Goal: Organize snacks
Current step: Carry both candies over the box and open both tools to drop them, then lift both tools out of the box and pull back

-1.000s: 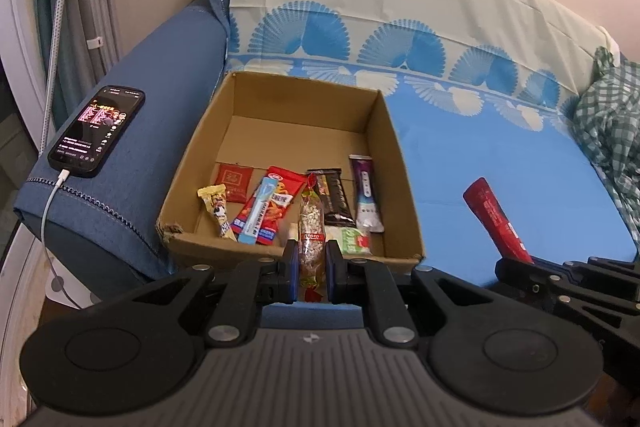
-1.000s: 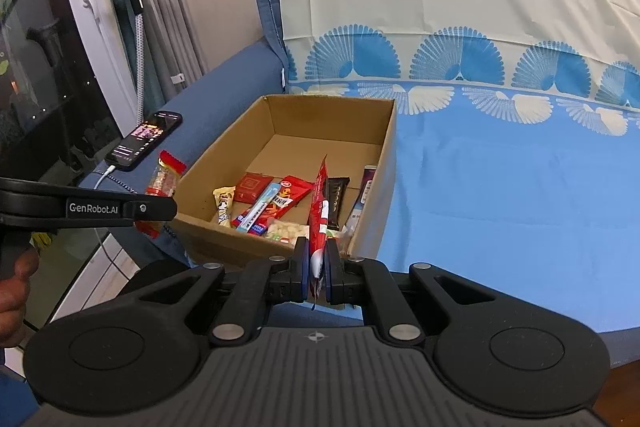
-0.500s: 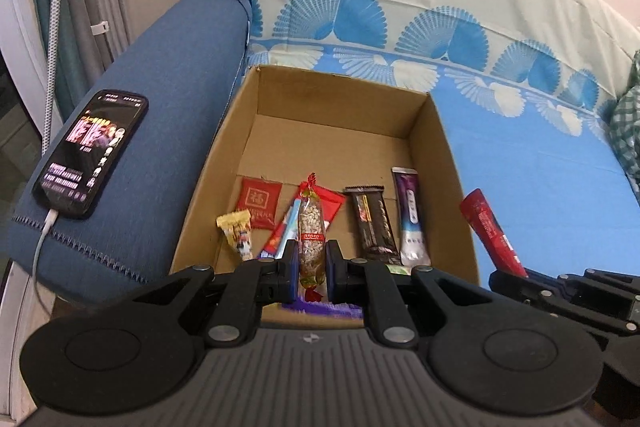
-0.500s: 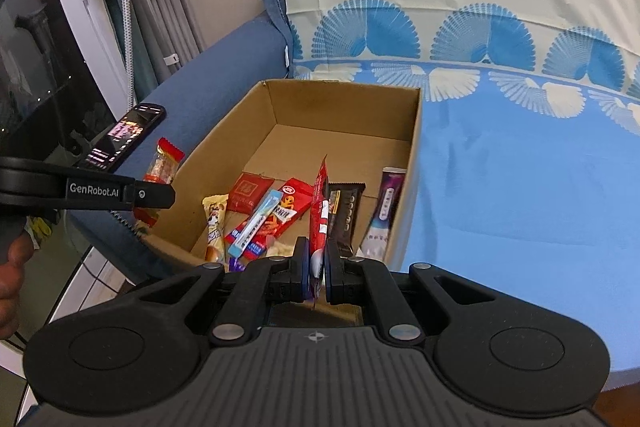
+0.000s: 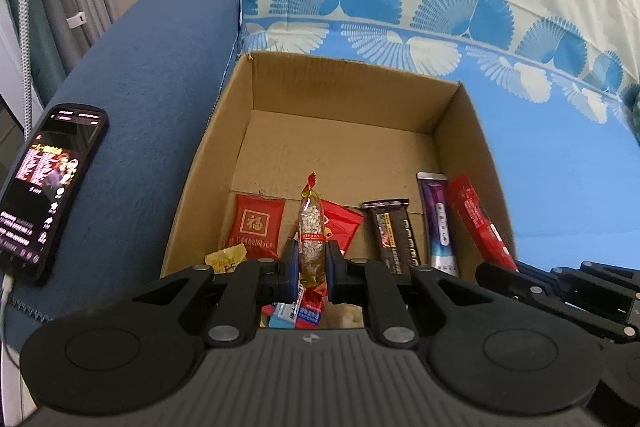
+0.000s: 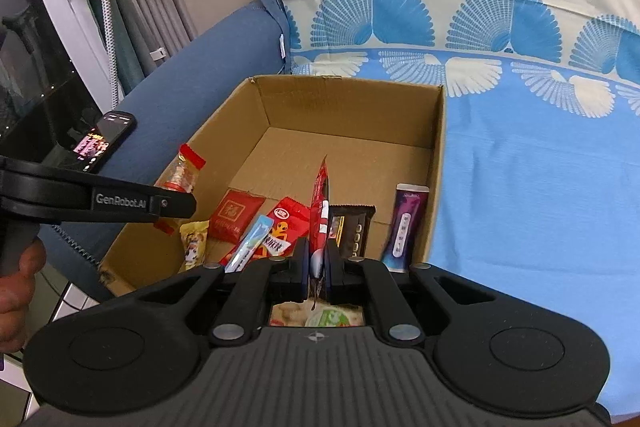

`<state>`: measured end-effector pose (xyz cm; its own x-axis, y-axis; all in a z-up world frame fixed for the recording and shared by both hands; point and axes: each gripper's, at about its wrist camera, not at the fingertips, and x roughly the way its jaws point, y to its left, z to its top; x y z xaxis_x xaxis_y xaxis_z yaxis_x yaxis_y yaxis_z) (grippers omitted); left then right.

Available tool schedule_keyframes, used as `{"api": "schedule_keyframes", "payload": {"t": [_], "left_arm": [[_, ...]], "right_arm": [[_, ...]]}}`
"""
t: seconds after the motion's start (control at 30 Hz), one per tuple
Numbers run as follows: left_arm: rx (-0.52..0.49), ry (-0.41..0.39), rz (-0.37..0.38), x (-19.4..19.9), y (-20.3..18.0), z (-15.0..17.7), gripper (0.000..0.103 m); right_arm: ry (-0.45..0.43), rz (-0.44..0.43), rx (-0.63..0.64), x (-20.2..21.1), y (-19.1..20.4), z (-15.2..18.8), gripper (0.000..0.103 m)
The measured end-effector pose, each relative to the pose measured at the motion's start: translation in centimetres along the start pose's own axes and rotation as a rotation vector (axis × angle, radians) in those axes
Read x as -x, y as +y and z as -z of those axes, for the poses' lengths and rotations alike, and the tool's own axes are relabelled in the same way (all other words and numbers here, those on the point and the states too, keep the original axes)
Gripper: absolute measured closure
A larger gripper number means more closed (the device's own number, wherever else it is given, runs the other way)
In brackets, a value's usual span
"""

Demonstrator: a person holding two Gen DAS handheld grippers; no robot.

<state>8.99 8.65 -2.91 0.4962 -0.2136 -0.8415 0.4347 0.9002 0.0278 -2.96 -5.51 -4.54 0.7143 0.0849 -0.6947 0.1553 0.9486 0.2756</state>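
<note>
An open cardboard box (image 5: 460, 131) (image 6: 436, 155) sits on the blue sofa seat. Several snack packets lie along its near side: a red square sachet (image 5: 256, 225), a dark chocolate bar (image 5: 394, 239), a purple stick pack (image 5: 438, 223) (image 6: 406, 227). My left gripper (image 5: 312, 265) is shut on a clear peanut packet (image 5: 311, 231) held above the box's near edge; that packet also shows in the right wrist view (image 6: 182, 173). My right gripper (image 6: 317, 261) is shut on a long red snack pack (image 6: 320, 203), also over the box; it shows at the box's right wall in the left wrist view (image 5: 478, 223).
A lit phone (image 5: 44, 183) on a cable lies on the blue sofa armrest (image 5: 152, 67), left of the box. The patterned sofa cover (image 6: 540, 155) stretches to the right. Curtains and a white frame stand at the far left.
Both grippers have moved forward and over the box, each still holding its packet. The box now fills more of both views.
</note>
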Motion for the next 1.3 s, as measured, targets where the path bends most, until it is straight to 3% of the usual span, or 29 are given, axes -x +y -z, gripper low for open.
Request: {"api": "schedule_keyframes", "payload": {"t": [0.53, 0.6, 0.63, 0.67, 0.7, 0.77, 0.9, 1.13, 1.3], "left_arm": [[-0.027, 0.08, -0.032, -4.9, 0.1, -1.0, 0.088], [-0.029, 0.082, -0.043, -5.0, 0.2, -1.2, 0.069], [-0.024, 0.081, -0.054, -4.9, 0.3, -1.4, 0.029], [-0.013, 0.07, -0.07, -4.6, 0.5, -1.4, 0.0], [0.0, 0.044, -0.094, -4.1, 0.6, -1.3, 0.0], [-0.004, 0.018, -0.118, -3.3, 0.6, -0.9, 0.0], [-0.009, 0.065, -0.117, -2.3, 0.5, 0.2, 0.0], [-0.006, 0.016, -0.117, 2.6, 0.0, 4.2, 0.0], [-0.028, -0.011, -0.133, 5.9, -0.8, 7.5, 0.0]], "right_arm": [[0.052, 0.013, -0.026, -4.3, -1.3, -0.9, 0.094], [0.056, 0.019, -0.031, -4.4, -1.3, -1.2, 0.089], [0.057, 0.023, -0.033, -4.4, -1.3, -1.4, 0.083], [0.053, 0.03, -0.037, -4.3, -1.3, -1.5, 0.062], [0.047, 0.039, -0.041, -4.2, -1.3, -1.6, 0.041], [0.031, 0.055, -0.034, -3.5, -1.2, -1.5, 0.03], [0.05, 0.063, -0.03, -1.9, -0.5, -0.4, 0.021], [0.026, 0.095, -0.065, 3.5, 1.3, 3.6, 0.012], [-0.024, 0.12, -0.019, 7.3, 2.8, 6.5, 0.008]]}}
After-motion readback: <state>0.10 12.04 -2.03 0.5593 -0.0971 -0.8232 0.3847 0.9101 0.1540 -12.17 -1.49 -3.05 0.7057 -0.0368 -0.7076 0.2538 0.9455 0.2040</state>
